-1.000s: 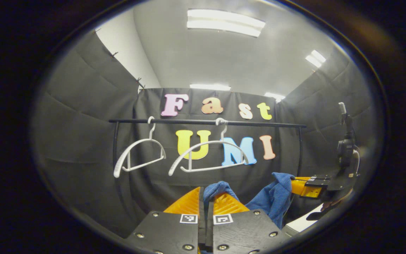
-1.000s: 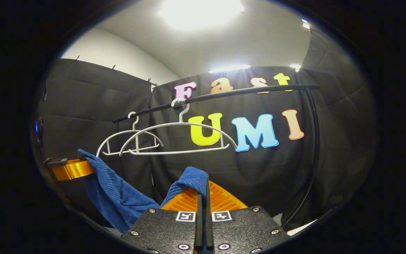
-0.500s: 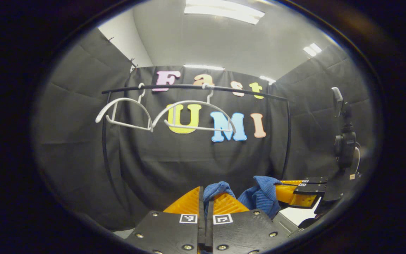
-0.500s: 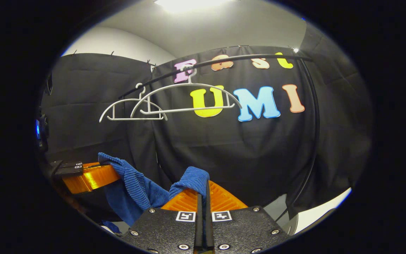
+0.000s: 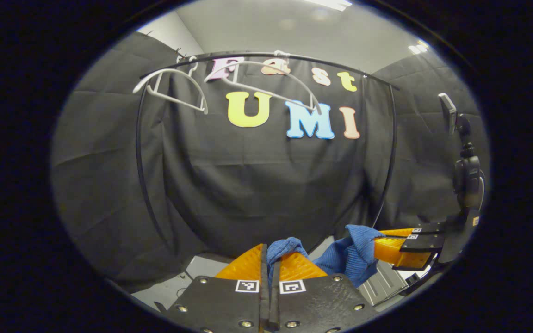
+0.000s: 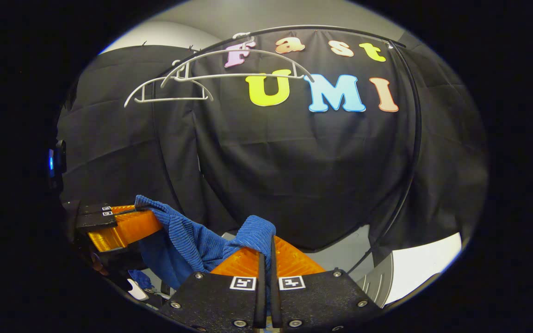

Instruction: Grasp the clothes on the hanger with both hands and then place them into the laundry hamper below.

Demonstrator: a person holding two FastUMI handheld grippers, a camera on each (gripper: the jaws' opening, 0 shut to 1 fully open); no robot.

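Observation:
A blue ribbed garment (image 5: 350,252) hangs off the hangers, stretched between my two grippers. In the left gripper view my left gripper (image 5: 271,263) is shut on one bunched end of it. The right gripper (image 5: 389,245) pinches the other end at the lower right. In the right gripper view my right gripper (image 6: 266,259) is shut on a fold of the garment (image 6: 188,238), and the left gripper (image 6: 125,226) holds the far end at the left. A grey ribbed container wall (image 5: 382,283), also low right as the container wall (image 6: 380,280), sits below; I cannot tell its shape.
Two bare white hangers (image 5: 169,83) (image 5: 266,76) hang from the black rail (image 5: 322,60) high above. The rail's side posts (image 5: 389,152) curve down on both sides. A camera mount (image 5: 465,175) stands at the right. Pale floor (image 6: 426,263) lies below.
Both grippers have come down with the blue garment held between them. The rail and bare hangers have risen towards the top of both views, and floor and the grey container now show.

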